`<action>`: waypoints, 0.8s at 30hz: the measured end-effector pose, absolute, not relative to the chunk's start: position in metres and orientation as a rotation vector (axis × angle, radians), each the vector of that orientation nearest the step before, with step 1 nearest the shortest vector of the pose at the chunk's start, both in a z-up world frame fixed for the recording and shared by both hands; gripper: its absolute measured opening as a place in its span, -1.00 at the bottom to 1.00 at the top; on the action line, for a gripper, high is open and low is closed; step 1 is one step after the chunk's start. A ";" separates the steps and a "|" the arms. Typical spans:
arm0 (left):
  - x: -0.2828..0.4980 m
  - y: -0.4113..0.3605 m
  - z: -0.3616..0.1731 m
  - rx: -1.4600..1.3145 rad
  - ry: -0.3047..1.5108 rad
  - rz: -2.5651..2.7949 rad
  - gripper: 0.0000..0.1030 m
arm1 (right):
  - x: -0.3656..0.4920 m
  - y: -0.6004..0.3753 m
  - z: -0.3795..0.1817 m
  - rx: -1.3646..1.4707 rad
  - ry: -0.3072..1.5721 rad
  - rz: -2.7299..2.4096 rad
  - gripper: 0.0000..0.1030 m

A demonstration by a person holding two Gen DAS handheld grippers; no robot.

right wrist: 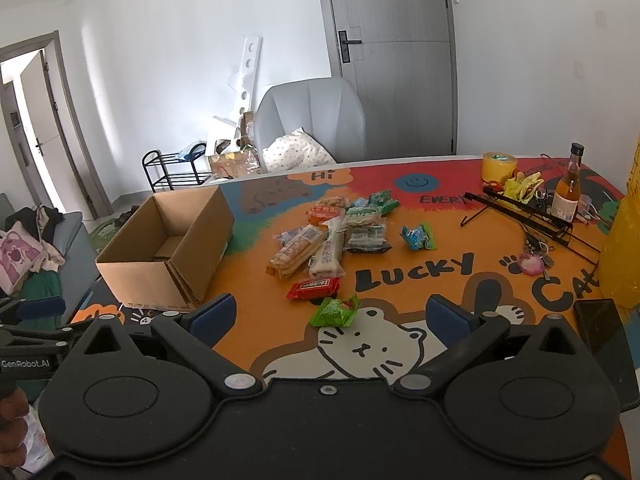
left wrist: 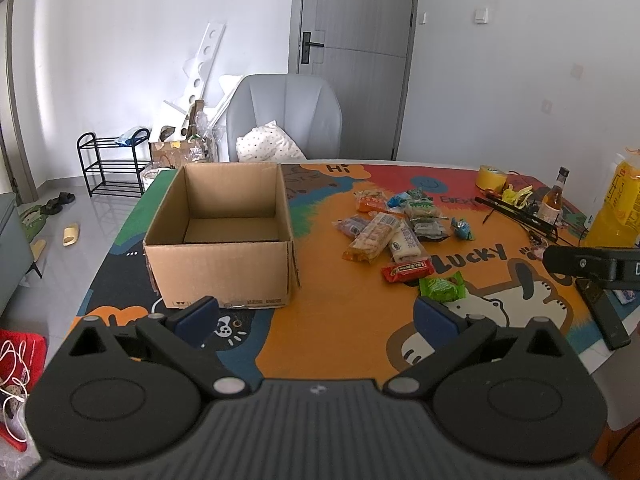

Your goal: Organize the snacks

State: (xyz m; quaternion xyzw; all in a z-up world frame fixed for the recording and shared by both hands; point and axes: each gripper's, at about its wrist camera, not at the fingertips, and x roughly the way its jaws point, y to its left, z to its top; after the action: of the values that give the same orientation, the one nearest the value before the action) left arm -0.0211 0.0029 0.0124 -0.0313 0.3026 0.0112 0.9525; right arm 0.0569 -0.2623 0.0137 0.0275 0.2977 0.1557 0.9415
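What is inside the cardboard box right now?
The cardboard box shows only its bare brown floor in the left wrist view; no snacks are in it. The strip of floor behind its near wall is hidden.

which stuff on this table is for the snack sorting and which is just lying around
For the job: cardboard box, open and looks empty; snack pile; red packet; green packet; blue packet.

Lying about: yellow tape roll, glass bottle, black wire stand, keys, phone.

White walls (left wrist: 120, 40) and a grey door (left wrist: 356, 52) back a grey armchair (left wrist: 286, 112) at the table's far edge; a black rack (left wrist: 110, 164) stands on pale floor tiles (left wrist: 80, 208).
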 end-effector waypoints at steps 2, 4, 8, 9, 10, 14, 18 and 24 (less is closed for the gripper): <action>-0.022 0.003 0.013 -0.062 0.611 0.020 1.00 | 0.057 -0.262 0.013 0.057 0.607 0.316 1.00; -0.021 0.003 0.013 -0.060 0.614 0.025 1.00 | 0.057 -0.262 0.013 0.057 0.610 0.321 1.00; -0.021 0.003 0.013 -0.062 0.616 0.023 1.00 | 0.056 -0.261 0.013 0.053 0.608 0.322 1.00; -0.021 0.003 0.013 -0.062 0.617 0.022 1.00 | 0.057 -0.261 0.012 0.053 0.606 0.321 1.00; -0.021 0.004 0.013 -0.062 0.619 0.021 1.00 | 0.057 -0.262 0.012 0.055 0.607 0.320 1.00; -0.017 0.003 0.013 -0.052 0.624 0.015 1.00 | 0.060 -0.262 0.009 0.062 0.607 0.331 1.00; -0.011 0.002 0.012 -0.050 0.620 0.012 1.00 | 0.067 -0.260 0.005 0.053 0.605 0.331 1.00; 0.005 -0.001 0.006 -0.062 0.615 -0.002 1.00 | 0.082 -0.262 -0.008 0.057 0.613 0.356 1.00</action>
State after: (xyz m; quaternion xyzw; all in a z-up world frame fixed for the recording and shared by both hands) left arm 0.0047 -0.0010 0.0055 -0.0307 0.3025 -0.0012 0.9527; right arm 0.0818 -0.2617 -0.0084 0.0281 0.3003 0.1743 0.9374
